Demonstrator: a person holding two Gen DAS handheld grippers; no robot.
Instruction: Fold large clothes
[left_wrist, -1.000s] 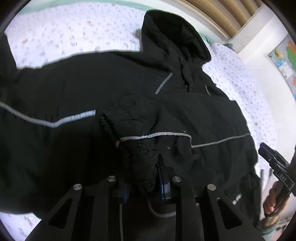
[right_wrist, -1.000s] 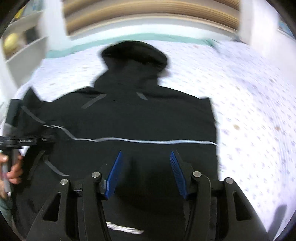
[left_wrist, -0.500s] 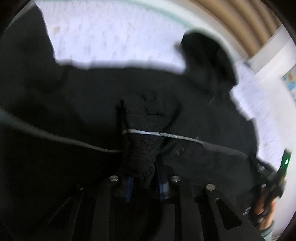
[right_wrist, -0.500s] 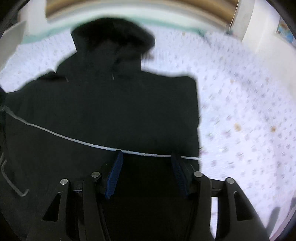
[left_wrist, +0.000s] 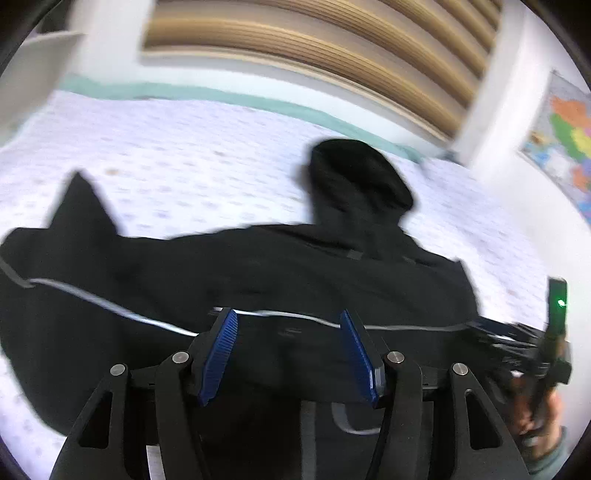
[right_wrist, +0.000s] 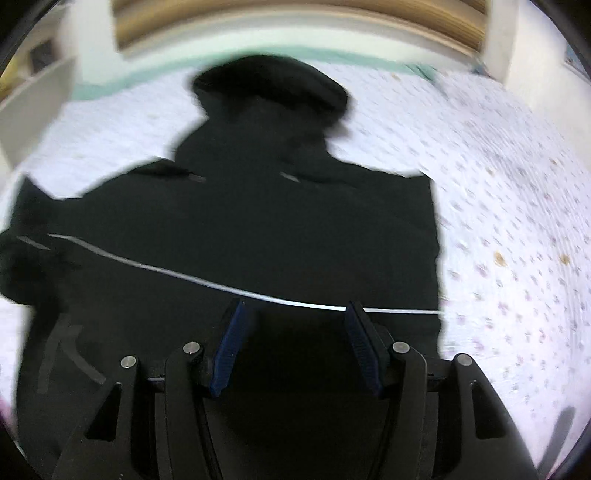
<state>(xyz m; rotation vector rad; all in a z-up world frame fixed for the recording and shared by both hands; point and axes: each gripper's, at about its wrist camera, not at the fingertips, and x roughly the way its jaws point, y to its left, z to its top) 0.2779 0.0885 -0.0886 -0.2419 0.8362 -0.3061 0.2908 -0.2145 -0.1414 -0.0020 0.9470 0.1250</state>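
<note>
A black hooded jacket (left_wrist: 280, 269) with a thin grey reflective stripe lies flat on the bed, hood (left_wrist: 358, 177) toward the headboard. The left sleeve now rests folded across the body. My left gripper (left_wrist: 288, 321) hovers above the jacket's lower middle; its jaws are opening and nothing sits between the blue pads. In the right wrist view the same jacket (right_wrist: 258, 229) fills the frame, its right edge folded straight. My right gripper (right_wrist: 293, 310) hangs over the stripe near that right side, open and empty. The right gripper also shows blurred at the left wrist view's right edge, held by a hand (left_wrist: 535, 410).
The bed sheet (right_wrist: 509, 206) is white with small purple dots and spreads wide to the right of the jacket. A slatted wooden headboard (left_wrist: 314, 48) stands behind. A colourful map (left_wrist: 565, 136) hangs on the right wall. A white shelf (right_wrist: 33, 96) stands at the left.
My left gripper let go of the black sleeve cuff, opened, and lifted up and back. The right gripper shifted toward the jacket's right side, staying open.
</note>
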